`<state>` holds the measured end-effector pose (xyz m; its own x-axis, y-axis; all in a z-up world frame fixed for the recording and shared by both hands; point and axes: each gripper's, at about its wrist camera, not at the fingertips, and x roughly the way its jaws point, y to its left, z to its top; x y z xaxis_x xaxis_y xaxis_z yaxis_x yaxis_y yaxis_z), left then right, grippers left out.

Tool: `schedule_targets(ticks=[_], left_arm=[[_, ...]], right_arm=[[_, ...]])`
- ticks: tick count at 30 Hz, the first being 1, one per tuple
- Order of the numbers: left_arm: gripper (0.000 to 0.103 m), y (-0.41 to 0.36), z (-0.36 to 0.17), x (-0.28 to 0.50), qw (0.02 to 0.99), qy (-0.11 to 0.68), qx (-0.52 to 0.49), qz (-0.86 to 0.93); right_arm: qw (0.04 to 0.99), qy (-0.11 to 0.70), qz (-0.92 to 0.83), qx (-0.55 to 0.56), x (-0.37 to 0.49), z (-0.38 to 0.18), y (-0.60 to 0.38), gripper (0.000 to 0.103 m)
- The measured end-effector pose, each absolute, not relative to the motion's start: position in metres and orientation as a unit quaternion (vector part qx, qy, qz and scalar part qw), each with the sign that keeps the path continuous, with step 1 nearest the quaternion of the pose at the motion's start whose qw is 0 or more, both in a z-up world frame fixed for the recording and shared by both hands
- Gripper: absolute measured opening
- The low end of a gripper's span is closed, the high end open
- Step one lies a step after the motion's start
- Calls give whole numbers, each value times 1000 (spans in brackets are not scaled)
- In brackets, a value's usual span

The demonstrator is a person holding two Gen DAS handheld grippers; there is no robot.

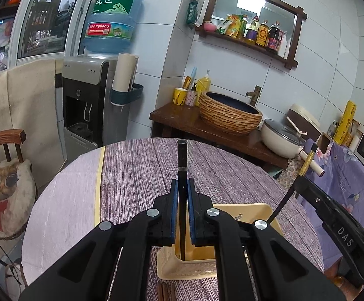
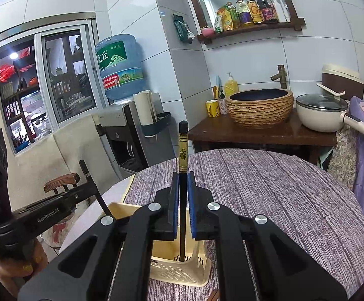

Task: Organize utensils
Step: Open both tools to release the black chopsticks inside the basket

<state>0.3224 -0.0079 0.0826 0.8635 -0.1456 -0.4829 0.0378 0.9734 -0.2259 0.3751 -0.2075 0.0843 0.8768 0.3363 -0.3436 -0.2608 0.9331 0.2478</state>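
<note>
Left wrist view: left gripper (image 1: 182, 188) clamps a black chopstick (image 1: 182, 165) upright, lower tip inside the holder (image 1: 262, 215) directly below.

Right wrist view: right gripper (image 2: 182, 183) clamps the gold-banded chopstick (image 2: 182, 155), also vertical, tip in the same holder (image 2: 179, 271). Both need only straight descent.

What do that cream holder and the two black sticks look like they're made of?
The cream holder looks like moulded plastic, matte, with slotted drain holes. The chopstick in the right claw seems lacquered black wood or resin with a gold band. The left claw's chopstick looks plain black, possibly the same.
</note>
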Motion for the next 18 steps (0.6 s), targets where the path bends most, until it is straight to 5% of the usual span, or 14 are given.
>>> schedule_targets(ticks=[4,7,9,11,18], left_arm=[[9,-8,83,321,960,254,-106,-51],[25,-9,84,315,963,246,-99,-52],[49,-8,86,307,965,235,-102,-55],[57,-6,88,297,967,224,-106,-55],[90,2,91,257,976,186,-97,-52]], right_arm=[[966,188,149,95,373,83,-208,8],[966,185,153,91,369,83,-208,10],[969,177,152,84,363,84,-206,29],[973,165,144,77,356,85,-206,49],[980,142,123,69,321,90,-209,71]])
